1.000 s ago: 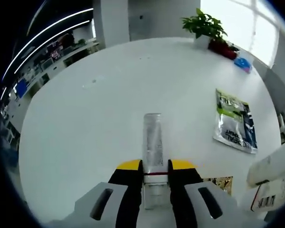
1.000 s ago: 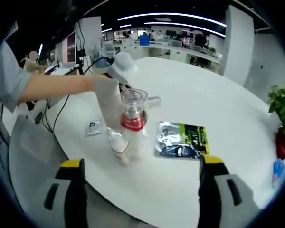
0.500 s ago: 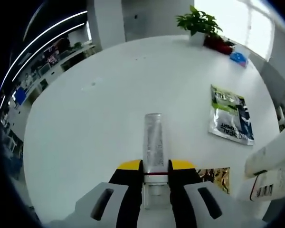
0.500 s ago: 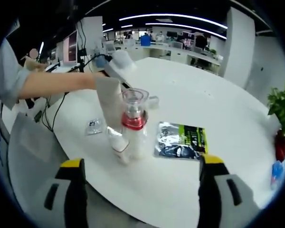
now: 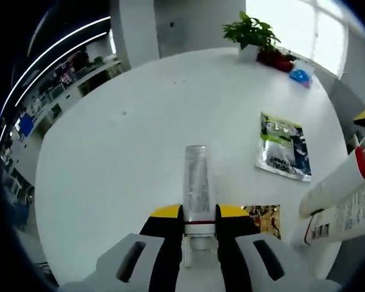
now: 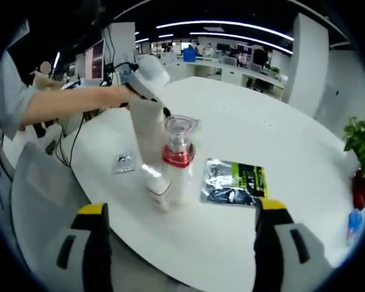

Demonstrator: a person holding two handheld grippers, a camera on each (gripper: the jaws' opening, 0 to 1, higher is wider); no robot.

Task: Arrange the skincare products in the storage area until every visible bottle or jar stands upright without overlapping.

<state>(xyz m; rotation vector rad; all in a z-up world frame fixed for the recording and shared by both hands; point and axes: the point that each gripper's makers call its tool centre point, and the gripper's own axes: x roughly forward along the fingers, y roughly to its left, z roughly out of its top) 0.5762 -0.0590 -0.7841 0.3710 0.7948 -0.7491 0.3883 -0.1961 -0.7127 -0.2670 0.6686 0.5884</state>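
Left gripper (image 5: 200, 226) clamps a clear tube (image 5: 196, 182) over the white worktop (image 5: 140, 134). Right gripper (image 6: 182, 243) jaws wide, nothing held, facing a red-collared bottle (image 6: 177, 161)

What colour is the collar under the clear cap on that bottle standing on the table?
Red. The collar of the bottle shows best in the right gripper view.

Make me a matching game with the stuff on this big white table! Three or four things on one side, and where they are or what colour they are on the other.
Things:
1. clear tube
2. potted plant
3. green and black pouch
4. bottle collar

Matches:
A. red
B. lying flat on the table
C. clamped in the left gripper
D. at the table's far edge

Pairs: 1-C, 2-D, 3-B, 4-A
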